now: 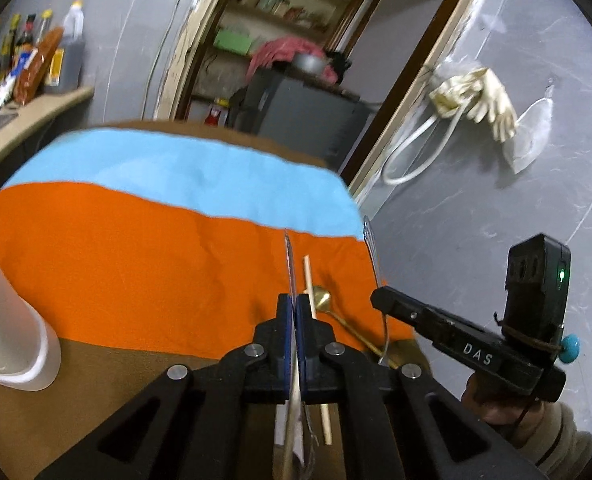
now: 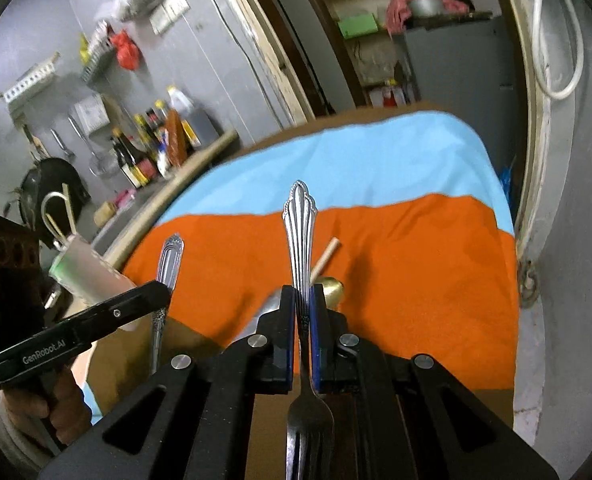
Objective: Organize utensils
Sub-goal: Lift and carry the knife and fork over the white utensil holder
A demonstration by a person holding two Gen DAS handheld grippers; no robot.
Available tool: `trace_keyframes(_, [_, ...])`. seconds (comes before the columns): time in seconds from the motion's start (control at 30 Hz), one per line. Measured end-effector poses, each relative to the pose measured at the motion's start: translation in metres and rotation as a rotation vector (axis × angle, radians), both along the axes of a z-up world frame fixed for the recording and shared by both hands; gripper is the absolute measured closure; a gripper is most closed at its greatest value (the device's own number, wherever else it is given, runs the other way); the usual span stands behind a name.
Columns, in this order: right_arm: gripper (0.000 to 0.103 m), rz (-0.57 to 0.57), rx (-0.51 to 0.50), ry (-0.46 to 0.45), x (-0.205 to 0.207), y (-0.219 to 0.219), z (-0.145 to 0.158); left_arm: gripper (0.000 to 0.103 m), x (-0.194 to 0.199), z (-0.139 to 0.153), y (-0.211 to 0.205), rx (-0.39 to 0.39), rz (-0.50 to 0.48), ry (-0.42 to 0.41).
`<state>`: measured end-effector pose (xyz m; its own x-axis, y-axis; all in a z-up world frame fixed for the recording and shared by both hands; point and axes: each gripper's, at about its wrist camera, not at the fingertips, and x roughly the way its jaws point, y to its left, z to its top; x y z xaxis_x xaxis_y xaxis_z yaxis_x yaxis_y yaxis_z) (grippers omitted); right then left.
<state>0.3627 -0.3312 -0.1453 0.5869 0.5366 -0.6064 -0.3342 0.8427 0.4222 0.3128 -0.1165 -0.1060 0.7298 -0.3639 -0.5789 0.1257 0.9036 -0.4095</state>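
Note:
My left gripper [image 1: 294,304] is shut on a silver utensil [image 1: 289,256], seen edge-on, its handle pointing away above the orange cloth [image 1: 136,264]. Which utensil it is cannot be told. It shows in the right wrist view [image 2: 170,256] too, at the left, held by the left gripper [image 2: 158,292]. My right gripper [image 2: 303,300] is shut on a silver fork [image 2: 300,232], handle forward and tines back toward the camera. In the left wrist view the right gripper [image 1: 379,298] holds the fork [image 1: 371,248] upright at the cloth's right edge. A wooden chopstick [image 1: 309,284] and a gold spoon [image 1: 321,298] lie on the cloth.
A white cup [image 1: 12,320] stands at the left; in the right wrist view the cup [image 2: 90,276] holds a few utensils. A blue cloth [image 1: 176,168] lies beyond the orange one. Bottles [image 1: 36,60] stand on the counter at the left. A grey wall [image 1: 495,200] is close on the right.

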Motion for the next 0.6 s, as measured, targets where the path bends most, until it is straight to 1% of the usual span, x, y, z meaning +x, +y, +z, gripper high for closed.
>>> trace_keyframes(0.1, [0.097, -0.010, 0.045, -0.056, -0.011, -0.005, 0.007, 0.101, -0.012, 0.008, 0.003, -0.011, 0.003, -0.057])
trace_keyframes(0.27, [0.097, -0.012, 0.064, -0.138, -0.026, -0.003, 0.019, 0.101, -0.021, 0.021, 0.006, -0.015, -0.002, -0.124])
trace_keyframes(0.37, [0.097, -0.004, 0.048, -0.177, -0.033, 0.002, 0.027, 0.101, -0.024, 0.025, 0.010, -0.023, 0.002, -0.148])
trace_keyframes(0.6, [0.097, 0.002, 0.051, -0.241, -0.043, 0.007, 0.045, 0.101, -0.034, 0.039, 0.019, -0.040, 0.021, -0.187])
